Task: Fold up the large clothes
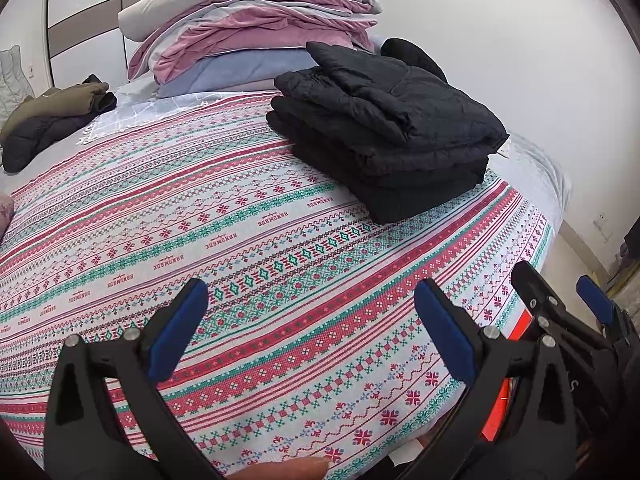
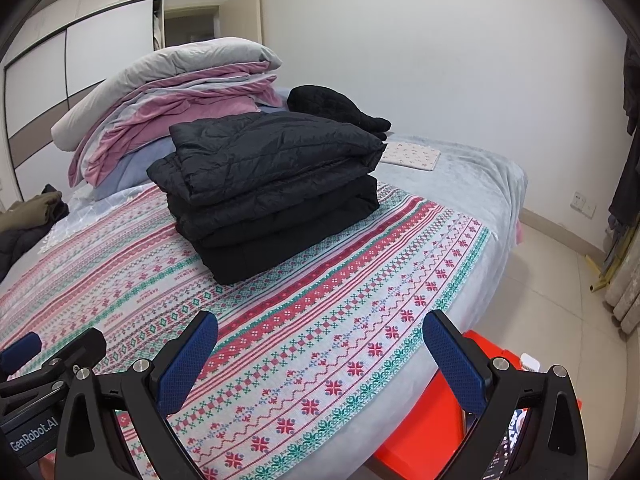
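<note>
A stack of folded black puffy jackets (image 1: pixel 384 128) sits on the patterned bedspread (image 1: pixel 240 248), also in the right wrist view (image 2: pixel 272 184). My left gripper (image 1: pixel 312 320) is open and empty, held above the bed's near edge, well short of the stack. My right gripper (image 2: pixel 320 356) is open and empty beside it, over the bed's near corner; it also shows at the right of the left wrist view (image 1: pixel 560 292). An unfolded pile of olive and black clothes (image 1: pixel 52 116) lies at the bed's far left.
A tall pile of folded grey, pink and blue bedding (image 1: pixel 256 28) stands behind the stack. Another black garment (image 2: pixel 336 108) lies behind it. A red plastic bin (image 2: pixel 436 432) sits on the floor by the bed corner. A wardrobe (image 2: pixel 80 64) stands far left.
</note>
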Demonstrator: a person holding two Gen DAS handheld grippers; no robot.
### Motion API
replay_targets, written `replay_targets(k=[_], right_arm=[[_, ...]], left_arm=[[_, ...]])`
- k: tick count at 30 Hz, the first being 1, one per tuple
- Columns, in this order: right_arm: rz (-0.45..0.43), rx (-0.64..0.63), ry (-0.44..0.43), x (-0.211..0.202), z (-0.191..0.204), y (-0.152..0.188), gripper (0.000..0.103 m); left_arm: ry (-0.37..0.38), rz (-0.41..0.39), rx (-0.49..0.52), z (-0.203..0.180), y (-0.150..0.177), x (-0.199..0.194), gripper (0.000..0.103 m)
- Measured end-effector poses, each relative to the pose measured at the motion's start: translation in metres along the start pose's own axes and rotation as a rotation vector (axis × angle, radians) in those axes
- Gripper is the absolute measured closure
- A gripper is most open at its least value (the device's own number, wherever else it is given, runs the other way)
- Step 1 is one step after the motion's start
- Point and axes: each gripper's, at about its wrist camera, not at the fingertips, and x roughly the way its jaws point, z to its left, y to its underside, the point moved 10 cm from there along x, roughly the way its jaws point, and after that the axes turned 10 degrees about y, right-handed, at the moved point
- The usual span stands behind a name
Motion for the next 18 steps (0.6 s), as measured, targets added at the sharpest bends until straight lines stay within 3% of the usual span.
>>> replay_targets(k=[18], right_arm=[[0.002,-0.002,0.008,0.0023,-0.0026,-0.0008,0.000]], left_arm=[[-0.003,-0.002,0.004,-0.0012,-0.0007,-0.0010,0.001]])
